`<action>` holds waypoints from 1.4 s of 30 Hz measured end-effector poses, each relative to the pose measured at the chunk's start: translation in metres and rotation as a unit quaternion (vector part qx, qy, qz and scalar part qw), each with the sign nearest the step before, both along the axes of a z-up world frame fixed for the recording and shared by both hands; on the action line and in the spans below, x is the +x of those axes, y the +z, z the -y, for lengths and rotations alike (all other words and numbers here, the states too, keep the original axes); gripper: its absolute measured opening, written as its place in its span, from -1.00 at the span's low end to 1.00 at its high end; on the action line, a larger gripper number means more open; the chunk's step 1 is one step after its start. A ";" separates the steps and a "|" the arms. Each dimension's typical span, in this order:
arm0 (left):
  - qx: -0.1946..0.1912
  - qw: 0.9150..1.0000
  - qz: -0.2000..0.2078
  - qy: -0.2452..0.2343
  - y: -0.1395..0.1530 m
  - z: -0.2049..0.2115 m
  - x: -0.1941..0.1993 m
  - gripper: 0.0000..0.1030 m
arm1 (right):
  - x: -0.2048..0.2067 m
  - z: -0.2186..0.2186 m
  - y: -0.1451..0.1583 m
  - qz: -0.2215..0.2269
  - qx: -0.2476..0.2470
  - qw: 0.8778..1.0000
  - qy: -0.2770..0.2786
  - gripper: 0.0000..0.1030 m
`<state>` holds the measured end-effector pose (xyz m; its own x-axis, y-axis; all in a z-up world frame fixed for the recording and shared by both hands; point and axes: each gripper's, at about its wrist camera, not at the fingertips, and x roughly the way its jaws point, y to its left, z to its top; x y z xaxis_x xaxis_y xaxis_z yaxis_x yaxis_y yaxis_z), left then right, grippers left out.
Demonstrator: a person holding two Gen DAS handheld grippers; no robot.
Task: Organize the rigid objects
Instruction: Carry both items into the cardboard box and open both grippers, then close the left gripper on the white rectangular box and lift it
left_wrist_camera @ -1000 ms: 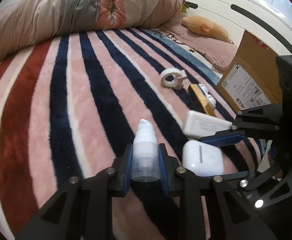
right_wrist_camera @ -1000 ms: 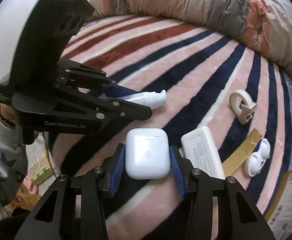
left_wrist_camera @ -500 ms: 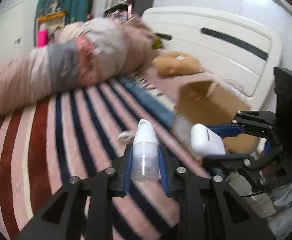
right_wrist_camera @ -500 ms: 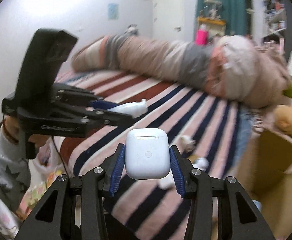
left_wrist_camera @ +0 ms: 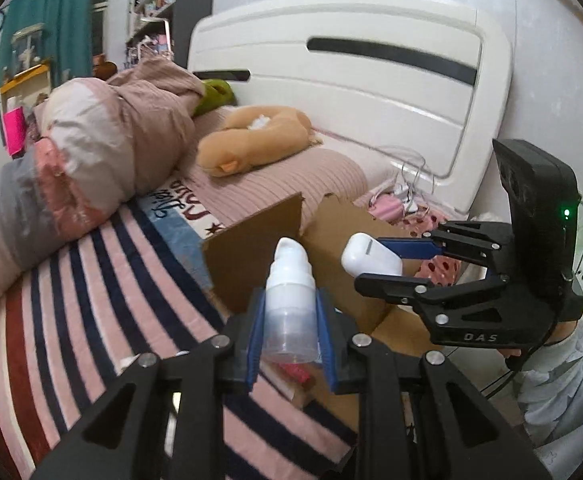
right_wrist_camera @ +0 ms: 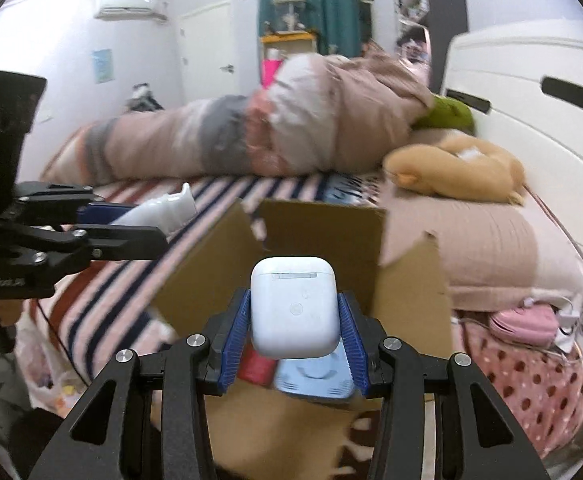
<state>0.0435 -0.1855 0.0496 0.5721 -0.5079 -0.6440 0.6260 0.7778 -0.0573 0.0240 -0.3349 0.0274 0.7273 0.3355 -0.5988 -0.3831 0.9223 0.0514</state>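
Note:
My left gripper point(left_wrist_camera: 290, 330) is shut on a small white pump bottle point(left_wrist_camera: 289, 300) and holds it in the air at the near edge of an open cardboard box point(left_wrist_camera: 251, 256). My right gripper point(right_wrist_camera: 294, 320) is shut on a white earbuds case point(right_wrist_camera: 293, 308) and holds it above the open box point(right_wrist_camera: 323, 224). Inside the box lie a red item point(right_wrist_camera: 256, 362) and a light blue item point(right_wrist_camera: 311, 376). The right gripper with the case point(left_wrist_camera: 370, 258) shows in the left wrist view; the left gripper with the bottle point(right_wrist_camera: 159, 212) shows in the right wrist view.
The box stands on a bed with a striped blanket point(left_wrist_camera: 71, 320). A rolled duvet point(right_wrist_camera: 251, 136) lies behind it, a tan plush toy point(left_wrist_camera: 251, 136) and a white headboard point(left_wrist_camera: 351, 80) beyond. Pink items and cables point(right_wrist_camera: 523, 320) lie right of the box.
Both grippers have lifted their objects off the striped blanket and swung right to the cardboard box. The tape roll, charger and other items on the blanket have gone out of view.

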 end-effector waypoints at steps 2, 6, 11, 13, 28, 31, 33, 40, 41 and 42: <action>0.015 1.000 -0.007 -0.001 -0.007 0.013 0.009 -0.58 | 0.016 0.007 -0.008 -0.013 -0.007 1.000 -0.001 -0.22; 0.039 0.999 -0.024 0.003 -0.018 0.028 0.035 -0.58 | 0.048 0.003 -0.017 -0.035 -0.040 0.999 0.012 -0.22; 0.064 0.997 -0.036 0.003 -0.030 0.036 0.057 -0.58 | 0.088 -0.009 -0.031 -0.064 -0.093 0.993 0.024 -0.23; 0.068 0.997 -0.035 0.006 -0.033 0.036 0.061 -0.52 | 0.095 -0.010 -0.032 -0.058 -0.109 0.992 0.017 -0.22; 0.039 0.998 -0.015 0.042 -0.010 -0.010 0.040 -0.13 | 0.073 -0.015 -0.018 -0.056 -0.088 0.994 0.019 -0.21; 0.032 0.998 -0.006 0.061 0.000 -0.035 0.024 -0.09 | 0.058 -0.025 -0.007 -0.050 -0.080 0.995 0.027 -0.21; 0.028 0.997 -0.001 0.072 0.004 -0.050 0.017 -0.06 | 0.048 -0.036 0.001 -0.044 -0.074 0.996 0.035 -0.21; 0.007 0.993 0.004 0.122 0.000 -0.123 -0.005 0.04 | 0.022 -0.090 0.017 -0.023 -0.042 0.995 0.088 -0.21; 0.005 0.992 0.002 0.126 -0.003 -0.131 -0.006 0.04 | 0.020 -0.100 0.017 -0.022 -0.039 0.994 0.097 -0.21; 0.002 0.991 -0.002 0.132 -0.008 -0.142 -0.007 0.05 | 0.018 -0.112 0.016 -0.023 -0.039 0.993 0.108 -0.21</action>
<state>0.0364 -0.0432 0.0412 0.6822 -0.3377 -0.6485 0.3994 0.9150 -0.0564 0.0418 -0.2229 0.0432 0.6143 0.4322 -0.6602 -0.5711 0.8208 0.0060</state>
